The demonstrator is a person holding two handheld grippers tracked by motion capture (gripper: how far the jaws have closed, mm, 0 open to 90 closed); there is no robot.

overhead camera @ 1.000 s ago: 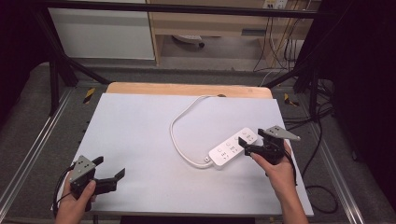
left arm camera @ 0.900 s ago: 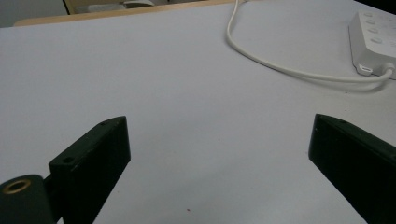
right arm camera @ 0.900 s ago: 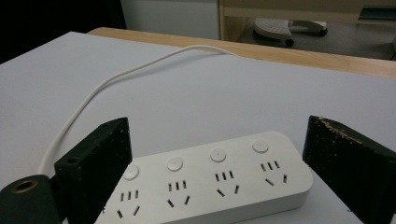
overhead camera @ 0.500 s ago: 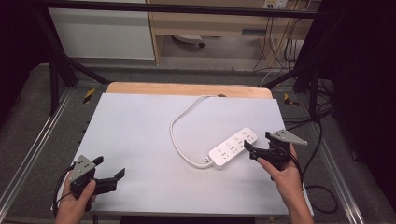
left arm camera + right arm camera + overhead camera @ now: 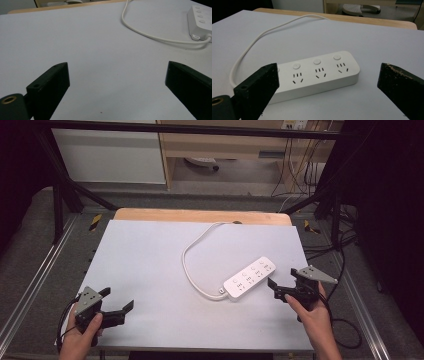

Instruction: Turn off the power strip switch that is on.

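Seen from above: a white power strip (image 5: 249,277) lying flat on a pale grey table (image 5: 150,260), right of centre at about 4 o'clock. Long axis slanted, running from roughly 8 o'clock to 2 o'clock. Cord end pointing toward 8 o'clock; white cord (image 5: 192,255) leaving there, looping out toward 9 o'clock, then curving back up to the far edge at 12 o'clock. No brand, label or writing readable on the strip. In the right gripper view, at least 3 round buttons in a row on the strip (image 5: 317,72), each above its own cluster of black socket slots – a 4th partly hidden behind a jaw.

Right gripper (image 5: 280,291) held in the right hand (image 5: 312,312) at about 4 o'clock, near the strip's free end but apart from it. Jaws spread wide, nothing between them, strip framed beyond.

Left gripper (image 5: 117,304) held in the left hand (image 5: 82,332) at about 7 o'clock near the table's front edge, well apart from the strip. Jaws likewise spread wide over bare table – cord (image 5: 150,35) and strip's cord end (image 5: 201,22) visible far off in the left gripper view.
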